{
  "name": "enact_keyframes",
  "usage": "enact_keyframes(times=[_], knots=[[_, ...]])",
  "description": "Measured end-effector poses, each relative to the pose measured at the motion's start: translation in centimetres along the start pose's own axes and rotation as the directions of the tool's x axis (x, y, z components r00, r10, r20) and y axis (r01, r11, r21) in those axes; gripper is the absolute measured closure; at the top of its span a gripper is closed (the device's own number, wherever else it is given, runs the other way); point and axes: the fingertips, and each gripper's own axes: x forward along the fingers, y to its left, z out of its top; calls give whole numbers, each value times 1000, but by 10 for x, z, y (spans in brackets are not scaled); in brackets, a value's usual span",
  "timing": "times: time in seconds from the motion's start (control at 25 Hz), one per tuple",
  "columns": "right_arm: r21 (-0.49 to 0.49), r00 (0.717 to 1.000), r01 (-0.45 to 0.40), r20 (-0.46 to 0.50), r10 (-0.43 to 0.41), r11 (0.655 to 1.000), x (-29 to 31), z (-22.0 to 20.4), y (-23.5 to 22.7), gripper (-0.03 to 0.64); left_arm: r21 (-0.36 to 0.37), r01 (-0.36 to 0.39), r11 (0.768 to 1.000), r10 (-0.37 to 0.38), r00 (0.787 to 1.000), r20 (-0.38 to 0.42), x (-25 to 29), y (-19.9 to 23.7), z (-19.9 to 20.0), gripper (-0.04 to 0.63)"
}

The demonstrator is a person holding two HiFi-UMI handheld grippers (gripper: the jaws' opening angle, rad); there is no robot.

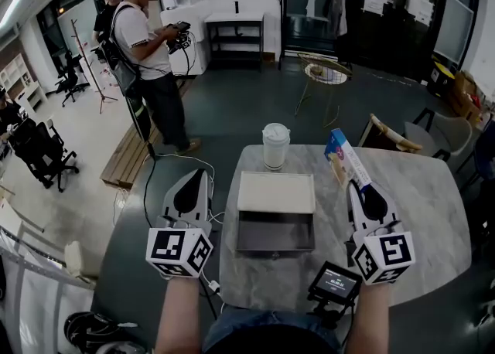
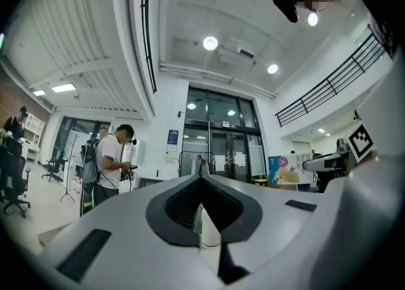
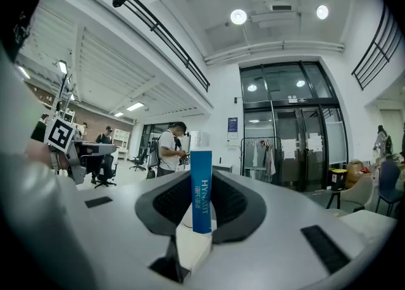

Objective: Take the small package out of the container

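My right gripper [image 1: 354, 184] is shut on the small package [image 1: 343, 156], a thin blue and white box, and holds it tilted above the right half of the round marble table [image 1: 418, 213]. In the right gripper view the package [image 3: 201, 200] stands upright, pinched between the dark pads of the right gripper [image 3: 202, 184]. The container [image 1: 274, 221] is a grey box at the table's middle with its pale lid [image 1: 276, 192] folded back; its inside looks bare. My left gripper [image 1: 205, 175] hovers beyond the table's left edge, left of the container, shut with nothing in it; its tips [image 2: 202, 178] meet.
A white lidded cup [image 1: 275, 145] stands behind the container. A small screen device [image 1: 334, 283] sits at the table's near edge. A person [image 1: 147, 51] stands at the back left by a wooden bench [image 1: 131, 158]. Chairs [image 1: 387, 136] stand to the right, and a cable [image 1: 155, 182] lies on the floor.
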Motion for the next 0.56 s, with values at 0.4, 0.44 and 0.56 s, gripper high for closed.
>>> enact_keyframes(times=[0.4,0.44,0.56], knots=[[3,1000,14,-17,-14,1000,-3,-6,-6,523,-1,4,1000,-4,1000,0,3,-6,-2,583],[3,1000,14,-18,-14,1000,-3,-6,-6,523,-1,4,1000,-4,1000,-1,3,-6,-2,583],[0,1000,10,-24,-10,1000,-4,-6,-7,523,1,5,1000,-5,1000,-6,5,-9,-3,583]])
